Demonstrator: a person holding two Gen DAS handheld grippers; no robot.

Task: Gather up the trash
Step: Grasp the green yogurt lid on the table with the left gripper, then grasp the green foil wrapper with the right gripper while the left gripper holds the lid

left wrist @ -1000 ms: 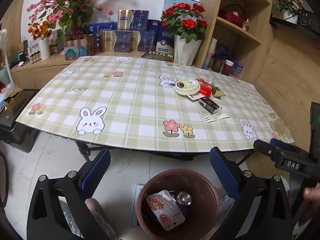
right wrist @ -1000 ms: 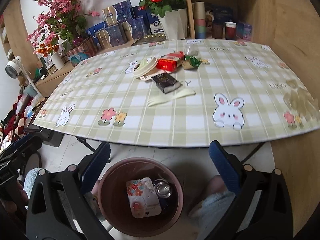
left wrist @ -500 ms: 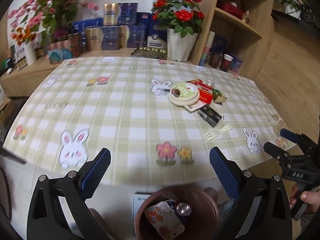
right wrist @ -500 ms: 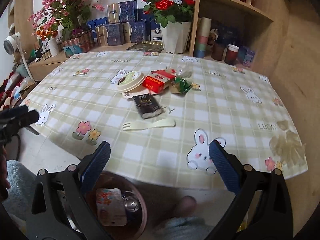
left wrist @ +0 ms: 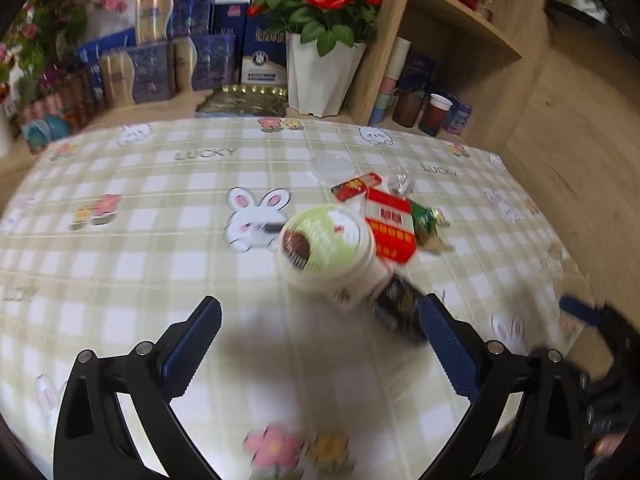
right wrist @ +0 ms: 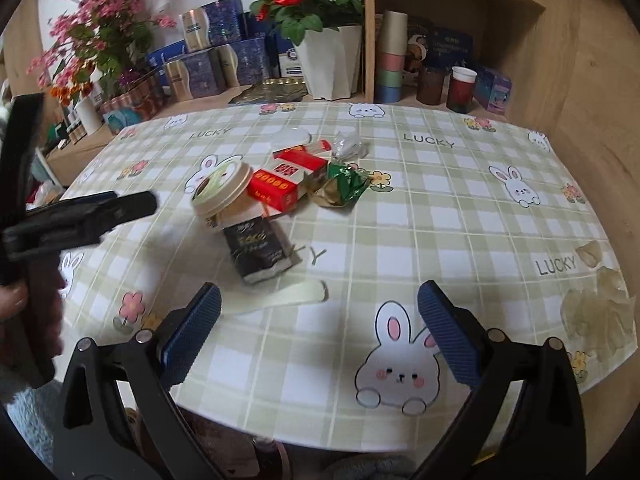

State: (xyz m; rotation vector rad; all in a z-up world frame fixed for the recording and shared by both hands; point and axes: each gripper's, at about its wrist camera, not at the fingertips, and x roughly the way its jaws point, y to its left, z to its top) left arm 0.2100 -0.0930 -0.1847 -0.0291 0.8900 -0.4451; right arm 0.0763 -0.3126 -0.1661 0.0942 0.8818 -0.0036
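Observation:
A pile of trash lies on the checked tablecloth (left wrist: 132,248). It holds a round cream tub with a green lid (left wrist: 326,248), a red box (left wrist: 390,224), a black packet (left wrist: 398,312) and a green wrapper (left wrist: 426,218). My left gripper (left wrist: 320,320) is open and hangs just short of the tub, with nothing between its fingers. In the right wrist view, my right gripper (right wrist: 320,312) is open over the table's near edge. Just ahead of it lie a cream plastic fork (right wrist: 280,300) and the black packet (right wrist: 260,248). The tub (right wrist: 222,190) lies tilted behind them.
A white pot of red roses (right wrist: 332,60), blue gift boxes (right wrist: 236,60) and stacked paper cups (right wrist: 390,68) stand behind the table. A wooden shelf wall (right wrist: 580,80) closes the right side. A clear wrapper (right wrist: 348,144) lies behind the pile. A crumpled clear film (right wrist: 596,312) sits at the table's right edge.
Both grippers have risen from above the brown bin on the floor and moved forward over the table toward the trash pile. The bin has left the left wrist view. Both stay open.

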